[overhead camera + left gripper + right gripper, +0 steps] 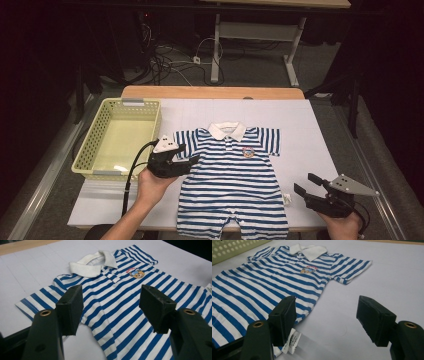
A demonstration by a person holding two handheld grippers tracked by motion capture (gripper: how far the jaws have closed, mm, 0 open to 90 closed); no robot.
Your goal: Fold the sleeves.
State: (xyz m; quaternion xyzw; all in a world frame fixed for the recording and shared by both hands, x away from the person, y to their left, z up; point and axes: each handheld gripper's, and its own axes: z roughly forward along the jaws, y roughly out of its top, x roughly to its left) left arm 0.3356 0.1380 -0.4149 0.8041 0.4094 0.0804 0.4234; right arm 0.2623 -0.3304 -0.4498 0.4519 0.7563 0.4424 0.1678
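The left gripper's (192,159) fingers (70,307) are spread wide with nothing pinched between them. They hang just over the striped romper (232,172), at the spot where its sleeve on the basket side meets the body; in the left gripper view the blue and white stripes run across the gap between the fingers. Whether a fingertip touches the cloth cannot be told.

The right gripper's (307,184) fingers (375,320) are spread just as wide and pinch nothing. They sit over bare white bench cover (305,150), just beside the romper's side seam on the person's right. In the right gripper view one finger stands next to the white care label (292,341) that sticks out from that seam, and the other is over the bare cover.

The romper lies flat and face up in the middle of the bench, its white collar (227,130) toward the far edge and its legs reaching the near edge. A small bear badge (248,151) sits on the chest.

A pale yellow-green basket (92,145) stands at the bench's left edge, near the far left corner, just beside the romper's sleeve.
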